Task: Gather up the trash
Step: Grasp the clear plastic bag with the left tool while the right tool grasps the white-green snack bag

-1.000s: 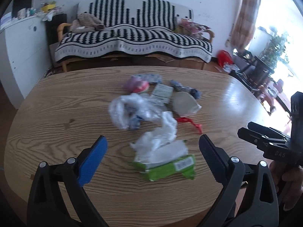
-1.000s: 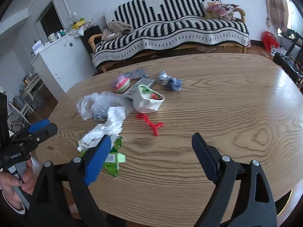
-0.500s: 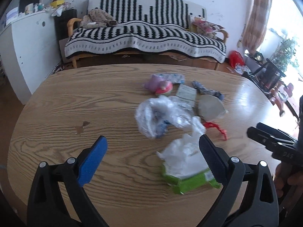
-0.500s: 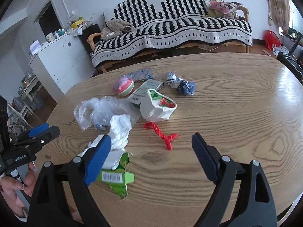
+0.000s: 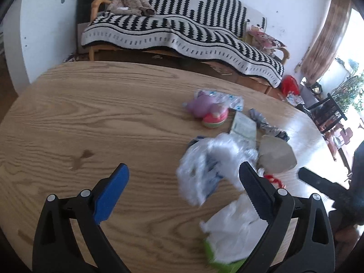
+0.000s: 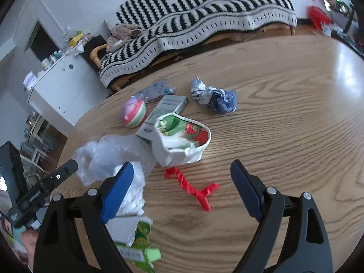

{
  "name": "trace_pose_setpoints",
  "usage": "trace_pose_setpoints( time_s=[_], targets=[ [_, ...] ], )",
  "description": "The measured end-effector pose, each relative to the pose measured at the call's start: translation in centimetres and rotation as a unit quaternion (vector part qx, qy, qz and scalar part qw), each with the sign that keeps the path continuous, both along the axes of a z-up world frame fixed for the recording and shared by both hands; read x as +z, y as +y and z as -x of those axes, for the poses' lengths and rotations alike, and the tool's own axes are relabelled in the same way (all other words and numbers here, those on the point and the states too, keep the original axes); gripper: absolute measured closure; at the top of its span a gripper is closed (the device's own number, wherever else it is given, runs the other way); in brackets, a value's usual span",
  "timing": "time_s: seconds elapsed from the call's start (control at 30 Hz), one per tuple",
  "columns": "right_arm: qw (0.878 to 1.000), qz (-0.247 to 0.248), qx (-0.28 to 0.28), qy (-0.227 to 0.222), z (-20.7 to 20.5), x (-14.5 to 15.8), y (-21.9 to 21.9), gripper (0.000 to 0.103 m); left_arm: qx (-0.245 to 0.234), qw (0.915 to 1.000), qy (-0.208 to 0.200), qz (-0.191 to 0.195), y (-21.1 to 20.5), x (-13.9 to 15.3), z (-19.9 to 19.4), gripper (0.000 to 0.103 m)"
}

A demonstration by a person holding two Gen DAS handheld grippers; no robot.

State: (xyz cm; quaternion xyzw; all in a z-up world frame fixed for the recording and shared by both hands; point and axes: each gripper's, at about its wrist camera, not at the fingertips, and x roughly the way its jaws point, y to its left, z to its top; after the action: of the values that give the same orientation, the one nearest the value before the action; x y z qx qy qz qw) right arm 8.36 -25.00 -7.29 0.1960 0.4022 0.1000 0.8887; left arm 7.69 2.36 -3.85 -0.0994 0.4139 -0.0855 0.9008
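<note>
White paper cup (image 6: 182, 141) – wrappers (image 6: 175, 125) inside – lies tipped

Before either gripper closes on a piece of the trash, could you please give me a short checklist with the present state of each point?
1. Right gripper open and empty: ok, jaws wide apart, nothing between the pads.
2. Left gripper open and empty: ok, jaws apart over bare table, nothing gripped.
3. A target lined up for the right gripper: ok, the red ribbon scrap lies between its fingers, on the wood.
4. A target lined up for the left gripper: not ok, the clear plastic bag sits off towards its right finger.
5. Grippers clear of each other: ok, apart in both views.
6. A bin for the trash: cannot tell, none in view.
</note>
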Motion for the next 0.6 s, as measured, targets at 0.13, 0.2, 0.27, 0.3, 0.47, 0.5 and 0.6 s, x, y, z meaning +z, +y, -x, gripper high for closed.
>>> trace_pose_setpoints(
  time_s=[0.13, 0.2, 0.27, 0.3, 0.47, 0.5, 0.6],
  targets=[
    [1.0, -0.01, -0.006, 0.017, -2.0, -1.2, -0.1, 0.019, -0.007, 0.9999, 0.01, -0.005, -1.7, -1.1, -1.7, 0.009],
    [1.0, -0.013, -0.01, 0.021, -2.8, -1.7, -0.1, 0.019, -0.007, 0.9999, 0.013, -0.008, -2.0, -1.6, -2.3, 0.009],
    [1.0, -0.014, -0.011, 0.025, -3.5, -2.1, -0.1, 0.019, -0.005, 0.9998, 0.016, -0.006, -2.3, -2.0, -2.8, 0.009],
    [0.999, -0.023, -0.011, 0.027, -3.8, -2.3, -0.1, 0.019, -0.002, 0.9998, 0.018, -0.002, -2.4, -2.1, -3.0, 0.009],
    [0.999, -0.028, -0.001, 0.023, -4.6, -2.6, 0.6, 0.027, 0.0, 0.9999, 0.01, 0.013, -2.6, -2.0, -3.6, 0.009],
    [0.999, -0.035, 0.008, 0.022, -4.8, -2.6, 0.8, 0.038, -0.001, 0.9998, 0.011, 0.018, -2.7, -2.0, -3.7, 0.014],
    [1.0, -0.018, 0.013, 0.008, -4.4, -1.9, 1.3, 0.043, -0.01, 0.9998, 0.012, 0.012, -3.2, -1.8, -3.8, 0.057]
  ],
)
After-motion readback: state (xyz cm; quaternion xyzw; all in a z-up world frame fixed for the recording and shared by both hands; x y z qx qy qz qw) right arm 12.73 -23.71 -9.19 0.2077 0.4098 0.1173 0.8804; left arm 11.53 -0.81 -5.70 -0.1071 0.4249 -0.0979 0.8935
